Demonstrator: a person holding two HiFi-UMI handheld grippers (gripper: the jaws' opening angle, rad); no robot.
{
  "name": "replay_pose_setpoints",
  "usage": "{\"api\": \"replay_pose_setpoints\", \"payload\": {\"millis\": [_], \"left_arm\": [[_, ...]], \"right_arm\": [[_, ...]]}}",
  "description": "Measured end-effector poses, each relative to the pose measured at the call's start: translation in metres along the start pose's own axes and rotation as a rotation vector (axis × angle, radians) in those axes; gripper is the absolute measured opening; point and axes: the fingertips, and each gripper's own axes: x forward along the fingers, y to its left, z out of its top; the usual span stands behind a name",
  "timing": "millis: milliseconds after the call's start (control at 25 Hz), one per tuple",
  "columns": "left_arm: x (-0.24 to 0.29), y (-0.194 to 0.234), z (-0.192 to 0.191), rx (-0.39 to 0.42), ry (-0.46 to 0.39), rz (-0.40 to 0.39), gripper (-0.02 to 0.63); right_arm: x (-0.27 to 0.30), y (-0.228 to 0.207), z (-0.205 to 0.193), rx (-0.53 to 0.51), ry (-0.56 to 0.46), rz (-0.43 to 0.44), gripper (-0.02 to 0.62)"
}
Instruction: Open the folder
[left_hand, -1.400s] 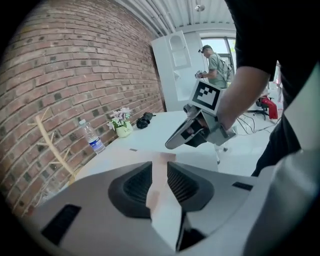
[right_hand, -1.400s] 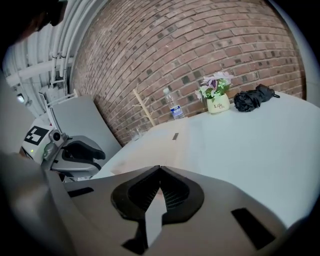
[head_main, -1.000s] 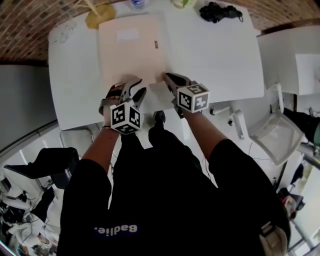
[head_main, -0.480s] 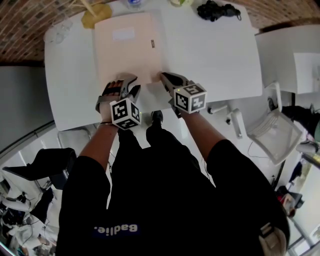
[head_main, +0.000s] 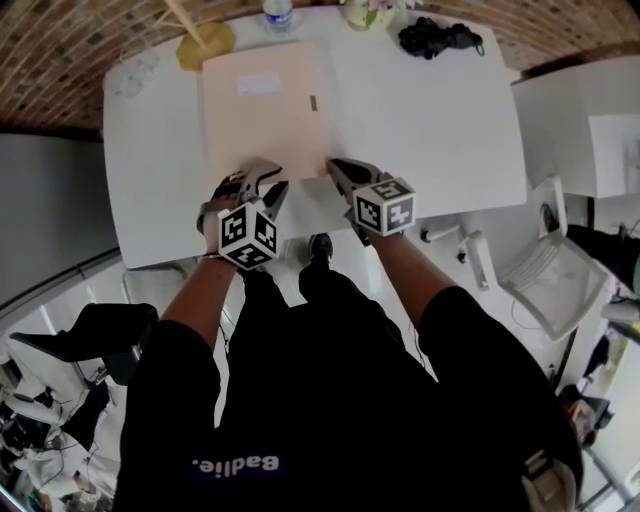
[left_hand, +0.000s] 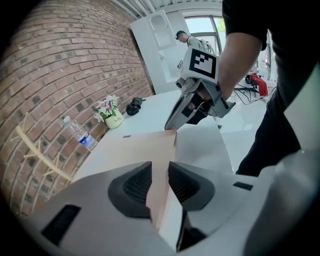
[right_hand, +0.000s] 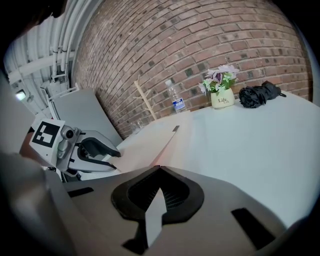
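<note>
A pale pink folder (head_main: 265, 110) lies shut and flat on the white table (head_main: 430, 130). My left gripper (head_main: 262, 180) is at the folder's near edge. In the left gripper view that edge (left_hand: 161, 165) runs between the pads of the left gripper (left_hand: 160, 172). The jaws are closing around it, and I see no firm press. My right gripper (head_main: 336, 166) sits at the folder's near right corner, with its tip (left_hand: 172, 126) on that corner. The right gripper (right_hand: 159, 169) is shut, with a thin pale sliver of the corner (right_hand: 154, 212) pinched between its pads.
Along the far brick wall stand a water bottle (head_main: 279, 14), a small flower pot (right_hand: 222, 95), a black bundle (head_main: 435, 35) and a yellow thing with sticks (head_main: 205, 38). A white chair (head_main: 545, 270) stands to the right. The table's near edge runs just below both grippers.
The left gripper's jaws stand narrower around the folder's near edge than before. The right gripper stays at the corner. The folder has not lifted.
</note>
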Motion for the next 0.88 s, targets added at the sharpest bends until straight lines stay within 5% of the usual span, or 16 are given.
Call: {"api": "replay_pose_setpoints", "payload": {"millis": [480,880], "left_arm": [[-0.017,0.007,-0.001,0.010,0.002,0.019,0.061],[-0.055,0.034,0.012,-0.222,-0.162,0.140,0.032]], "right_arm": [[0.007,0.009,-0.003,-0.059,0.031,0.015,0.029],[0.006,0.004,-0.003,-0.075,0.041,-0.003,0.029]]}}
